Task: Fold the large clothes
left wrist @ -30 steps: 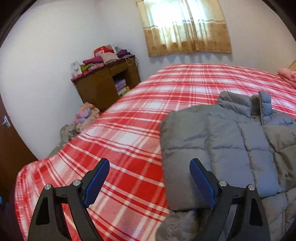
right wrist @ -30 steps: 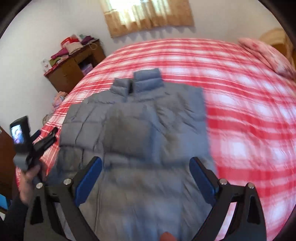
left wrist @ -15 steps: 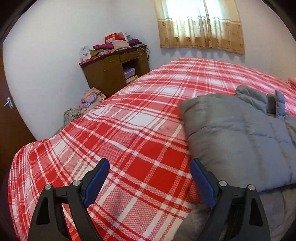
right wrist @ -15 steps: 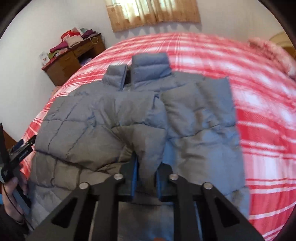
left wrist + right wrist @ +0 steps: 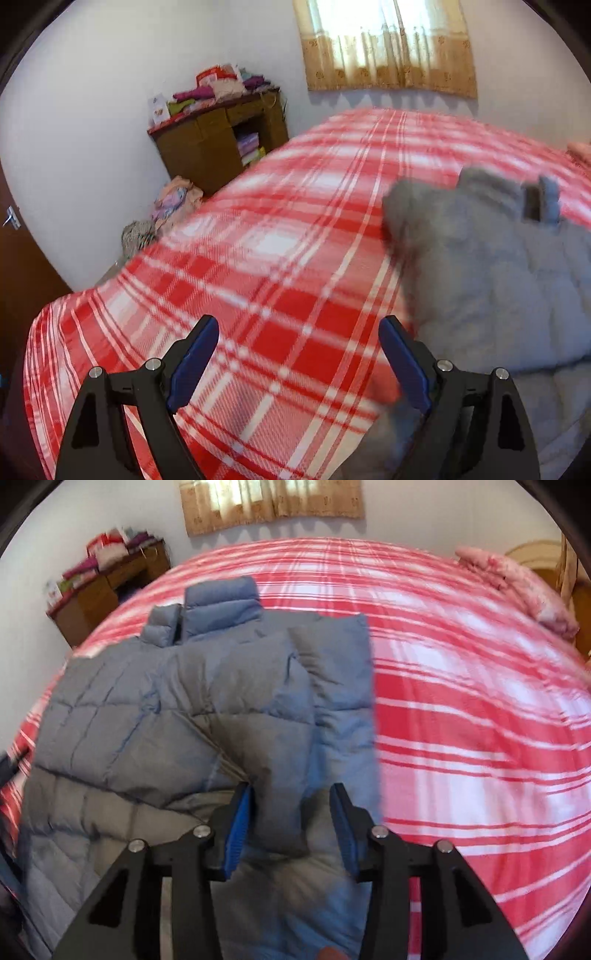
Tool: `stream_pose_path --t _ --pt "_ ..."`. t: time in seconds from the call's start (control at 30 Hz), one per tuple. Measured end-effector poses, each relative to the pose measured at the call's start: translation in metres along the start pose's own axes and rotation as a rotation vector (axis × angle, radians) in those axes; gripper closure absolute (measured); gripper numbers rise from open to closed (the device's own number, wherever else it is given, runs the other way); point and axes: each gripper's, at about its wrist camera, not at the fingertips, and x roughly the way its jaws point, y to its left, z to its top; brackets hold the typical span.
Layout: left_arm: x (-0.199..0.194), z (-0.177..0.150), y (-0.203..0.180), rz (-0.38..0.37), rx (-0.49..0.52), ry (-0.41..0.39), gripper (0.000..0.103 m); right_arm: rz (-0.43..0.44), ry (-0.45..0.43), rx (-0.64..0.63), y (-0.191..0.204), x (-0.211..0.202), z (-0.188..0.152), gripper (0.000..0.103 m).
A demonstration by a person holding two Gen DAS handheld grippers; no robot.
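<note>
Red plaid bed (image 5: 280,266) filling both views, grey puffer jacket (image 5: 192,709) spread flat on it with sleeves folded across the front, collar toward the curtained window (image 5: 391,44). Cluttered wooden cabinet (image 5: 221,147) by the far wall, clothes heap (image 5: 173,203) on the floor beside it. Left tool (image 5: 298,360) spread wide over bare bedspread beside the jacket's edge; right tool (image 5: 291,827) parted around a sleeve end, left pad touching, not pinching.

A home bedroom is shown. Most of the space is taken by a bed covered with a red and white plaid blanket (image 5: 280,258). A wooden cabinet (image 5: 218,147) piled with folded clothes is seen at the far left wall; a curtained window (image 5: 388,44) is set beyond.
</note>
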Motion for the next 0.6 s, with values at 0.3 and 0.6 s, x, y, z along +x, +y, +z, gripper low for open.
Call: stream_pose_path --t 0.3,0.6 --pt "-0.008 0.05 -0.063 -0.197 0.002 -0.06 0.014 0.114 -0.162 0.084 -0.005 -0.041 0.04 0.061" --pt "0.052 0.015 -0.121 -0.095 0.141 0.013 0.014 0.1 -0.142 0.028 0.025 0.049 0.036 0.074"
